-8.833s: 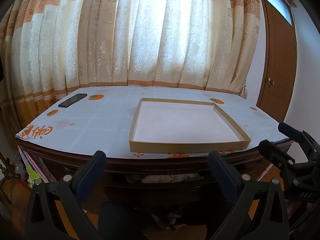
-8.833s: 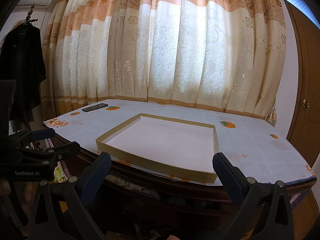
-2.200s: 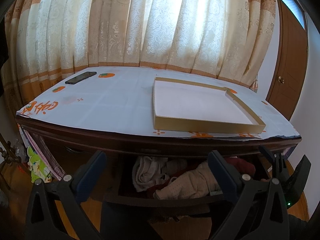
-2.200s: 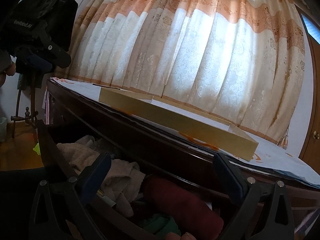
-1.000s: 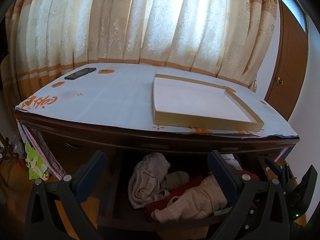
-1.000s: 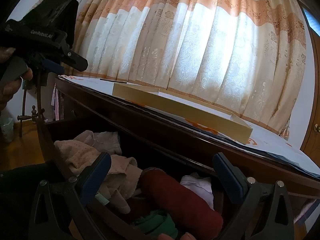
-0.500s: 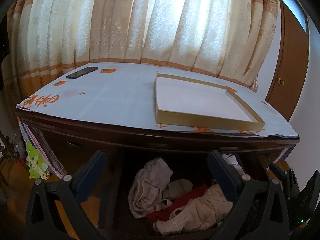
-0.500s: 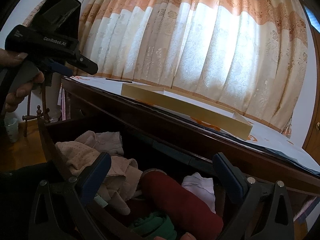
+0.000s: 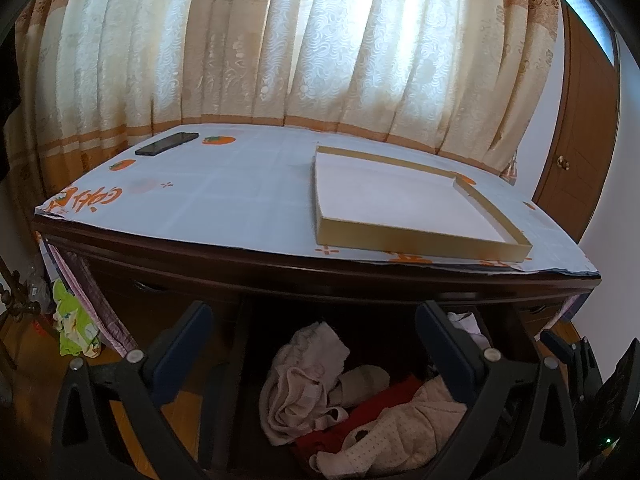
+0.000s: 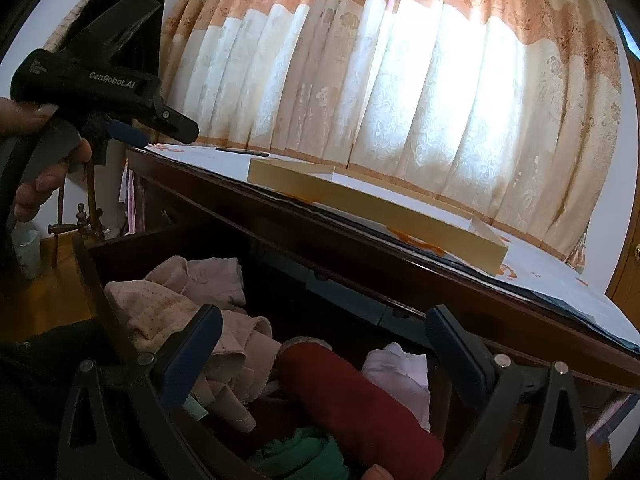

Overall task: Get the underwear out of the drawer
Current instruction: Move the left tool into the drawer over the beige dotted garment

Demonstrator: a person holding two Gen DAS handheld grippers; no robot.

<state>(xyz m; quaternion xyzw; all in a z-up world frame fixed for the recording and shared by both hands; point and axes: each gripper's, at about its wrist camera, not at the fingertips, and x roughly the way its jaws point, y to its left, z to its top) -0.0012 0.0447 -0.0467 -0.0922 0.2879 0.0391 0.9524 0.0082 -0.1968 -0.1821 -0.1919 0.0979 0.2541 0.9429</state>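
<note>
The drawer (image 9: 236, 380) under the dark wooden table stands pulled open, full of crumpled clothes. In the left wrist view I see a pale pink garment (image 9: 304, 376), a red piece (image 9: 360, 412) and a cream dotted garment (image 9: 404, 436). In the right wrist view the drawer (image 10: 96, 276) holds the cream dotted garment (image 10: 152, 308), a dark red roll (image 10: 356, 400), a white piece (image 10: 400, 368) and a green piece (image 10: 300, 460). My left gripper (image 9: 316, 336) is open and empty above the drawer. My right gripper (image 10: 324, 340) is open and empty just over the clothes.
A shallow tan box lid (image 9: 400, 204) lies on the white tablecloth (image 9: 224, 200). A black phone (image 9: 167, 143) lies at the far left. Curtains hang behind. A wooden door (image 9: 580, 128) is at the right. The left gripper's body (image 10: 92, 84) shows at upper left.
The drawer has come further out and more of the clothes show. My left gripper has risen and pulled back slightly. My right gripper stays low over the drawer.
</note>
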